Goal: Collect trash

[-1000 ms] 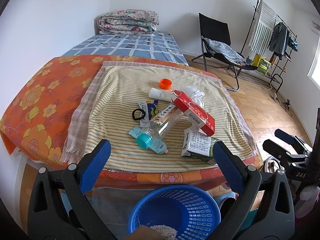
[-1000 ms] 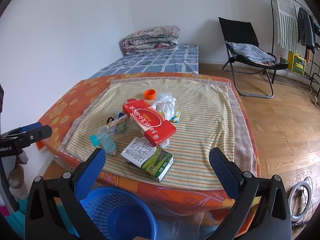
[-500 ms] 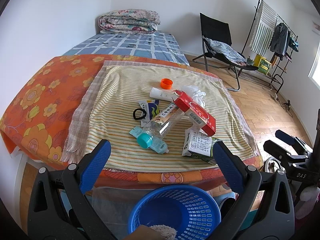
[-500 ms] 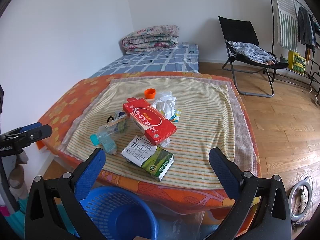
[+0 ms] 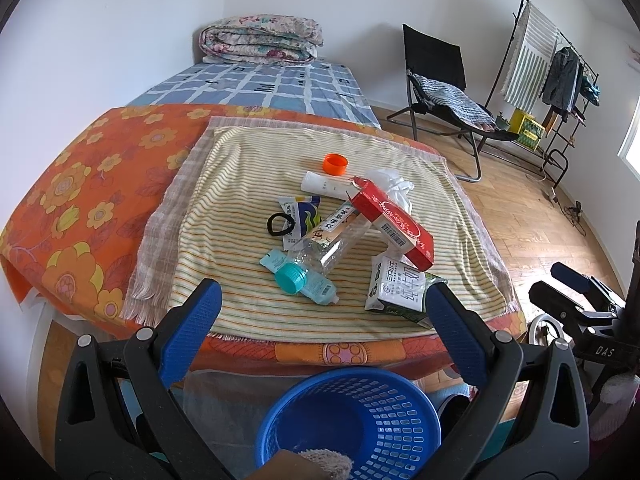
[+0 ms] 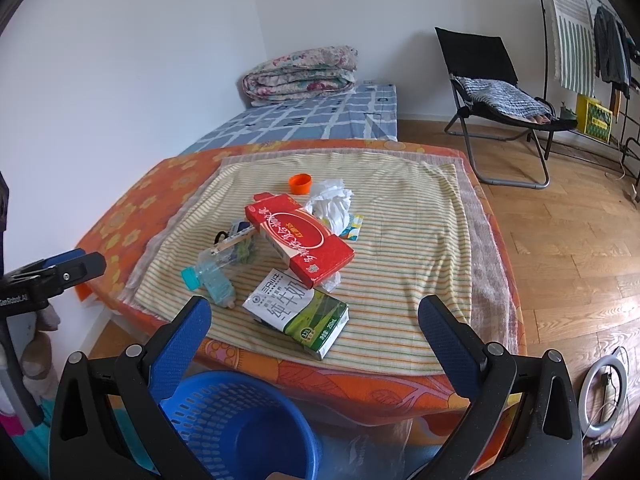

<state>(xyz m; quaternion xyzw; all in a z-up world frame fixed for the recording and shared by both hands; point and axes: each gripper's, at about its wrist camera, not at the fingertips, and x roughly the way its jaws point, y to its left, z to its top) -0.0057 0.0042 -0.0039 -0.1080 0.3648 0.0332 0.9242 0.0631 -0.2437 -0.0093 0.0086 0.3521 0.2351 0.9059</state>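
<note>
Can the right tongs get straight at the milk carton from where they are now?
Probably yes. The milk carton lies nearest the table's front edge with nothing on top of its near end, and the right tongs hang open in front of it. Only the red box leans over its far end.

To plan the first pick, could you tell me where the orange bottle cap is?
In both views, the orange bottle cap sits open side up at the pile's far edge, beside the crumpled white tissue.
</note>
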